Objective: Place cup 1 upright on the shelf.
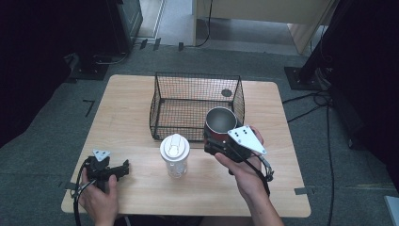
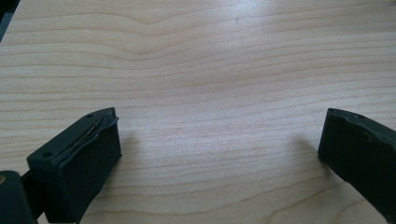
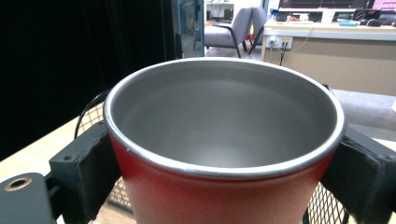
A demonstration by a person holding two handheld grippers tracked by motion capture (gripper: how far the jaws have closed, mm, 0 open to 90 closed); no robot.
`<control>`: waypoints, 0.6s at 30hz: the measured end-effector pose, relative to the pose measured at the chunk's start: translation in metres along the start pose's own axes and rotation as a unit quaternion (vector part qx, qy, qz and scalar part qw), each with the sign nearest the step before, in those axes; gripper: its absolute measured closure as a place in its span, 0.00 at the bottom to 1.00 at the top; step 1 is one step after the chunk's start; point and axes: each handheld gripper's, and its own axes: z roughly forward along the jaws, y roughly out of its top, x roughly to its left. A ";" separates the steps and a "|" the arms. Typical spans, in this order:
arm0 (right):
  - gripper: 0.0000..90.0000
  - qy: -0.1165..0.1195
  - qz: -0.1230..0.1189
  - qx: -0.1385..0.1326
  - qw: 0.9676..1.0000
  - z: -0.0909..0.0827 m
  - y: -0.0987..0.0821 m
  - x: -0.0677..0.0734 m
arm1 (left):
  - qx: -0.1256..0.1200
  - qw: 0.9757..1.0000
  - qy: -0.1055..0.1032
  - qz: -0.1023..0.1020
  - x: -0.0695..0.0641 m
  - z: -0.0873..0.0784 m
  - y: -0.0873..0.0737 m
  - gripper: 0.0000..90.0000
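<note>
A red cup with a steel inside [image 1: 219, 123] is lifted at the front right corner of the black wire basket [image 1: 162, 101]. My right gripper [image 1: 212, 141] is shut on the cup; in the right gripper view both jaws press on the red wall of the cup [image 3: 219, 140], which stands upright and empty. A clear bottle with a white lid [image 1: 175, 154] stands on the table in front of the basket, left of the right gripper. My left gripper [image 1: 126, 167] rests low at the front left of the table, open, with bare wood [image 2: 219, 135] between its jaws.
The wooden table [image 1: 131, 117] carries the basket at its middle back. A dark round mark [image 1: 227, 92] lies on the table behind the basket. Cables [image 1: 310, 101] run over the floor at the right, and a desk and chairs [image 3: 243, 23] stand farther off.
</note>
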 end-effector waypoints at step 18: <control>0.08 -0.029 0.011 -0.037 0.999 0.040 0.009 -0.011 | 0.000 1.000 0.000 -0.001 0.000 0.000 0.000 0.00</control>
